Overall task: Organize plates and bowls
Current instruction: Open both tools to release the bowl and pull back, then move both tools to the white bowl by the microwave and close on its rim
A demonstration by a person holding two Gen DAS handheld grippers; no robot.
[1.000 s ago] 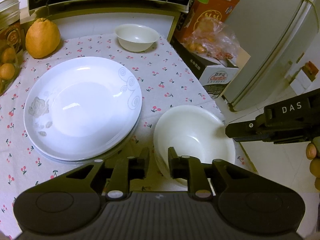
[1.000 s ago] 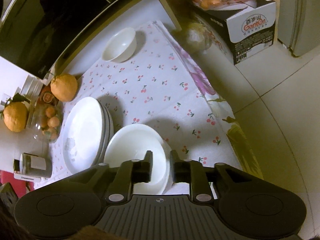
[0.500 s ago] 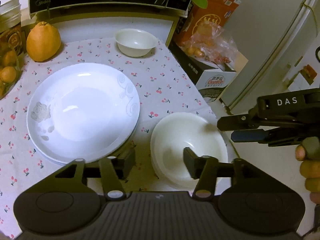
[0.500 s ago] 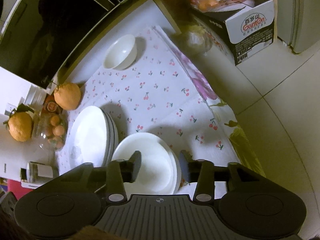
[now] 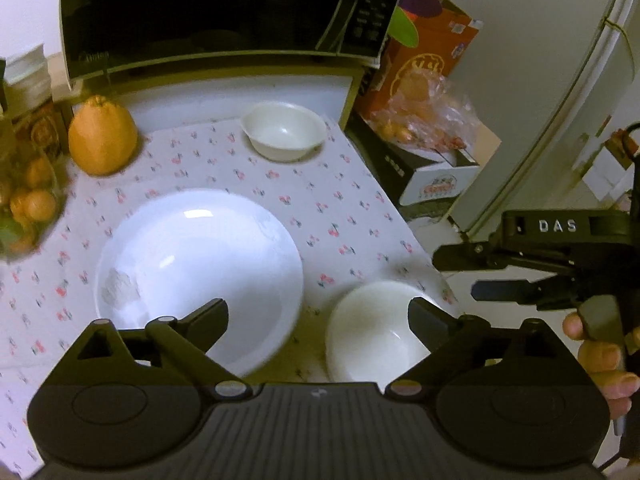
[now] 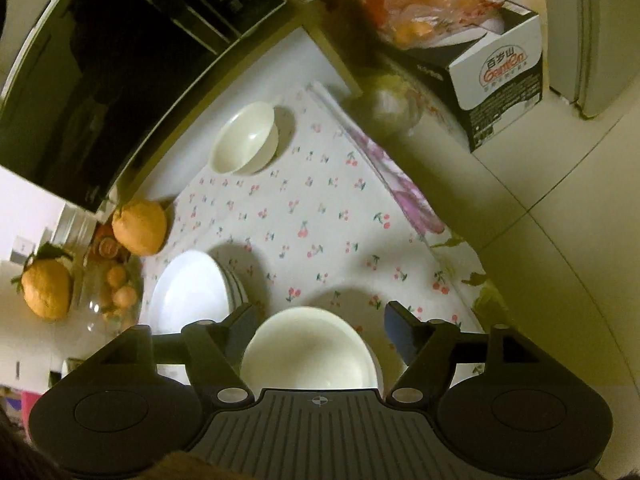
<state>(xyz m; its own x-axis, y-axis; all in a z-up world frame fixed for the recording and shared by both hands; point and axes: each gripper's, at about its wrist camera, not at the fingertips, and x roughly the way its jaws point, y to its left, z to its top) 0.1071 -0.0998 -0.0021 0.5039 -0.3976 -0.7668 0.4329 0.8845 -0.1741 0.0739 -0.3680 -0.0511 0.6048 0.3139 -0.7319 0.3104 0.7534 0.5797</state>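
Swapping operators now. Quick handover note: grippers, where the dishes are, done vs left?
Left gripper: open, empty, above the table between the dishes.
Right gripper: open, empty, over the near stack of white bowls.
Stack of white plates sits on the cherry-print tablecloth, beside the bowl stack.
Done: plates stacked, near bowls nested.
Left: the single small white bowl stands alone by the black microwave; likely goes on the bowl stack.

The right hand-held gripper (image 6: 318,322) hangs spread wide above the stacked bowls (image 6: 308,350).
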